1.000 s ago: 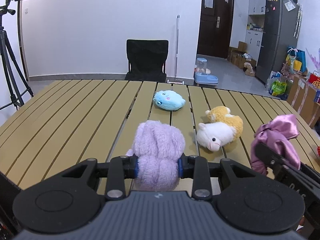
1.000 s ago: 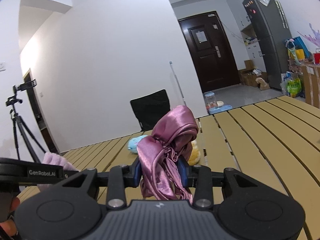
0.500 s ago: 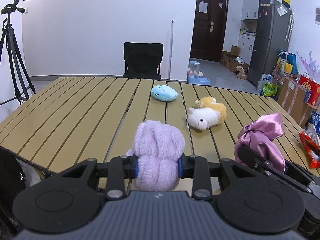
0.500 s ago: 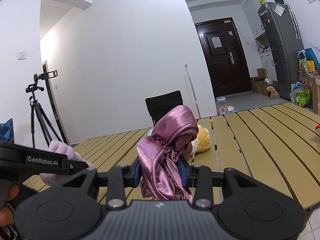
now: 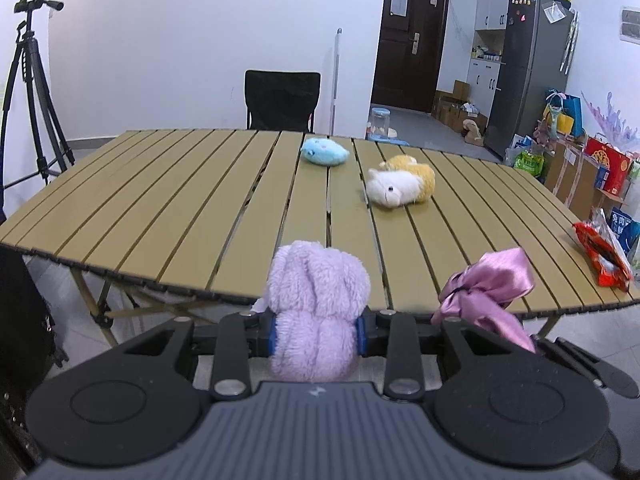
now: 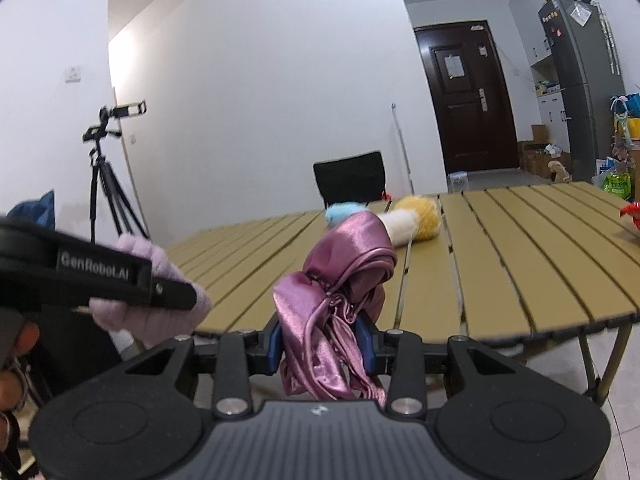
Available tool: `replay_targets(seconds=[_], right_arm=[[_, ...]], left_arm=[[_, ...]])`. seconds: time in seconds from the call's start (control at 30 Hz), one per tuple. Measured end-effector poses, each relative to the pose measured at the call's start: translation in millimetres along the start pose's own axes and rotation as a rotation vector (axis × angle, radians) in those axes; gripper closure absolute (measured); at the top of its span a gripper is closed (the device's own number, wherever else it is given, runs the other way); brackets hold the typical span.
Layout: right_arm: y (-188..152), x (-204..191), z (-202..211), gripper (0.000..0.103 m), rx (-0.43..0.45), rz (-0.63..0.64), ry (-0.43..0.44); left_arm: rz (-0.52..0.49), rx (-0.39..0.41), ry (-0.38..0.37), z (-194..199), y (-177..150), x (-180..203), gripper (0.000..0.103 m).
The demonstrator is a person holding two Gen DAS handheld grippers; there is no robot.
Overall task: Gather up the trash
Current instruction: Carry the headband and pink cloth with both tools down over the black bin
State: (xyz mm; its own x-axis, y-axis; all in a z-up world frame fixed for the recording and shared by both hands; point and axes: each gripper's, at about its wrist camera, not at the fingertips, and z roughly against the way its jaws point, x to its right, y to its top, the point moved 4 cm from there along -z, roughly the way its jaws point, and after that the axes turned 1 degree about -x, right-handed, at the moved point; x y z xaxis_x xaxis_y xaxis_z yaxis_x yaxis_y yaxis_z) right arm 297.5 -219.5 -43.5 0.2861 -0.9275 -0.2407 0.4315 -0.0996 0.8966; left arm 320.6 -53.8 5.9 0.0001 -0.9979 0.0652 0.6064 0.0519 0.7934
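While both loads hang off the near edge of the tabletop (image 5: 168, 216), the risks run from one side to the other. On the left, the left gripper (image 5: 318, 338) has its jaws closed onto the lilac plush toy (image 5: 318, 308), pinching only its lower part, with the bulk of it standing above the pads; plush is springy and can creep out of a narrow pinch, so a sharp swing or a tilt could let it drop to the floor. On the right, the right gripper (image 6: 322, 346) has its jaws closed around the bunched purple satin cloth (image 6: 340, 280), whose slick folds and loose tail hang below the grip; satin slides easily and could slip free or snag on the table's edge. The two tools are just beside each other, so they could knock together. Further right, the red snack wrapper (image 5: 600, 254) lies near the tabletop's right edge, uncollected, and could be forgotten. No bin shows in either view.
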Motion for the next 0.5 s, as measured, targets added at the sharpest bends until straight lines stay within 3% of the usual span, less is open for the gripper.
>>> replay_targets(seconds=[0.5], right_arm=[[-85.3, -44.5, 26.2, 0.067, -0.192, 0.117, 0.006]], left_arm=[[-0.004, -0.102, 0.020, 16.8, -78.2, -22.9, 0.070]])
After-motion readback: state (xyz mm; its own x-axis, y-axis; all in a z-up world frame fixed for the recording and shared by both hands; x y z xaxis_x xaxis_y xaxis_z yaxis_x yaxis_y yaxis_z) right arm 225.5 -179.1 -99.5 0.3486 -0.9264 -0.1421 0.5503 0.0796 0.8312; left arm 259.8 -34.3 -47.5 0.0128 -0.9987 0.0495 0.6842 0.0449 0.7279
